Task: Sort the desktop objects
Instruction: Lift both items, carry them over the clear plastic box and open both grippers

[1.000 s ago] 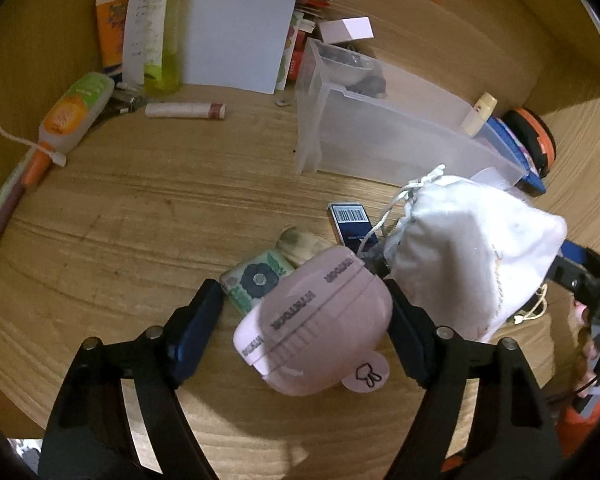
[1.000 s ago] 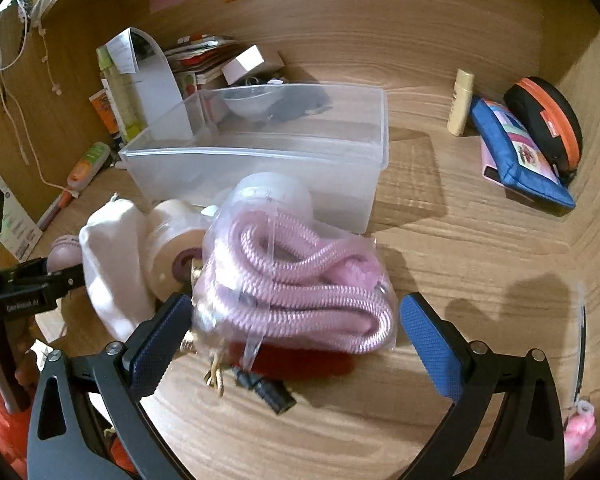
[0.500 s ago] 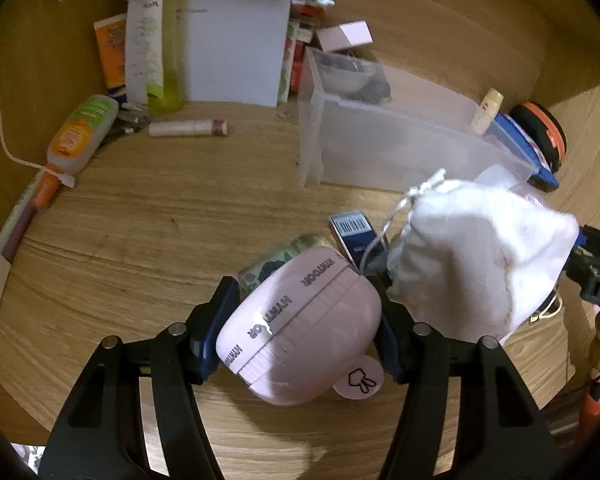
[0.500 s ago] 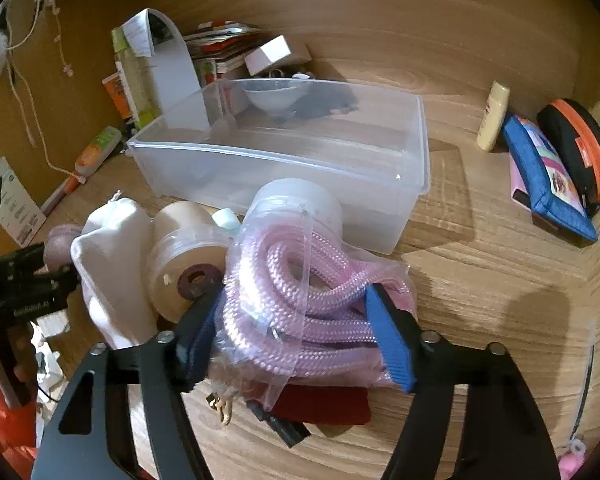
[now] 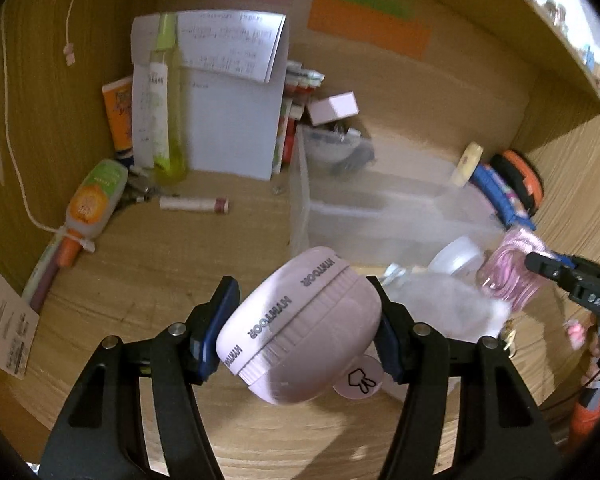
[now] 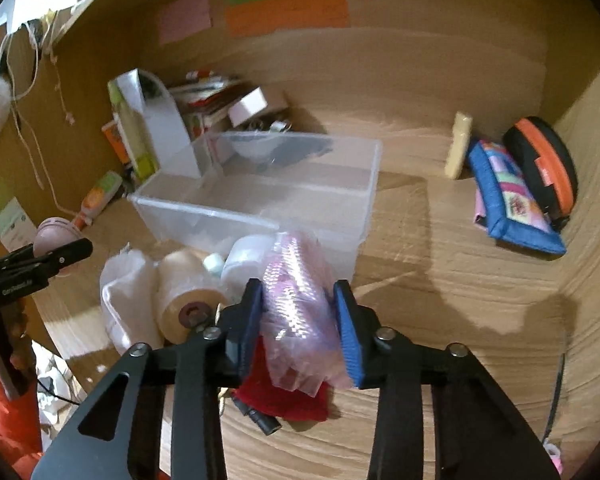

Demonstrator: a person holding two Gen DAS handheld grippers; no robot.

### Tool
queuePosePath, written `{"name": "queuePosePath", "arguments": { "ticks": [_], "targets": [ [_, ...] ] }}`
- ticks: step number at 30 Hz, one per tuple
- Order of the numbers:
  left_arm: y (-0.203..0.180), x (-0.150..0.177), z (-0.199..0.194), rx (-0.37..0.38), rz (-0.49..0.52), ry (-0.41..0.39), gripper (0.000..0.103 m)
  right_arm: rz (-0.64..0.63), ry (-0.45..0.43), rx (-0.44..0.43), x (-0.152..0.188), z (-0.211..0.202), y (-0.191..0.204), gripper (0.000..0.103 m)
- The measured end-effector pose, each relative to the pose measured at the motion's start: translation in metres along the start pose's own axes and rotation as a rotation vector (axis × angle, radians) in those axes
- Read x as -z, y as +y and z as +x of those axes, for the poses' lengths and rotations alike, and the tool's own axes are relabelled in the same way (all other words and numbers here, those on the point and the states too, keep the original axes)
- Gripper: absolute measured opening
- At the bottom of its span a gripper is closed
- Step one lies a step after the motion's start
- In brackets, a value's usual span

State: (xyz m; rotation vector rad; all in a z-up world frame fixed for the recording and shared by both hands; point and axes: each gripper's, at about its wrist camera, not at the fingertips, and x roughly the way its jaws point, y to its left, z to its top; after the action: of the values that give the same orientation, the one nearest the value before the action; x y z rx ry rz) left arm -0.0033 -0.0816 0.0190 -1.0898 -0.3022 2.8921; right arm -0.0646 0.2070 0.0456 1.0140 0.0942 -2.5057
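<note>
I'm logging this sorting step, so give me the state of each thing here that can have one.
left gripper: shut on pink case
pink case: held, lifted off desk
right gripper: shut on bagged pink rope
bagged pink rope: squeezed between the fingers
clear bin: open, no lid, mostly empty
white drawstring pouch: lying on desk

Apparently "HYWITOOR" on pink case (image 5: 300, 328)

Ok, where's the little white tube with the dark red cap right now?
In the left wrist view the white tube lies flat on the desk at left, between the orange-capped bottle and the clear bin.
</note>
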Motion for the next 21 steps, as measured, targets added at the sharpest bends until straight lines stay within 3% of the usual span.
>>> {"name": "queuePosePath", "arguments": {
  "ticks": [14, 21],
  "targets": [
    [-0.013, -0.036, -0.030, 0.060, 0.044, -0.065, 0.062, 0.023, -0.119, 0.034, -0.025, -0.042, -0.017, 0.026],
    [-0.026, -0.055, -0.036, 0.030, 0.078, -0.099, 0.062, 0.010, -0.217, 0.043, -0.051, -0.067, -0.015, 0.026]
  ]
}}
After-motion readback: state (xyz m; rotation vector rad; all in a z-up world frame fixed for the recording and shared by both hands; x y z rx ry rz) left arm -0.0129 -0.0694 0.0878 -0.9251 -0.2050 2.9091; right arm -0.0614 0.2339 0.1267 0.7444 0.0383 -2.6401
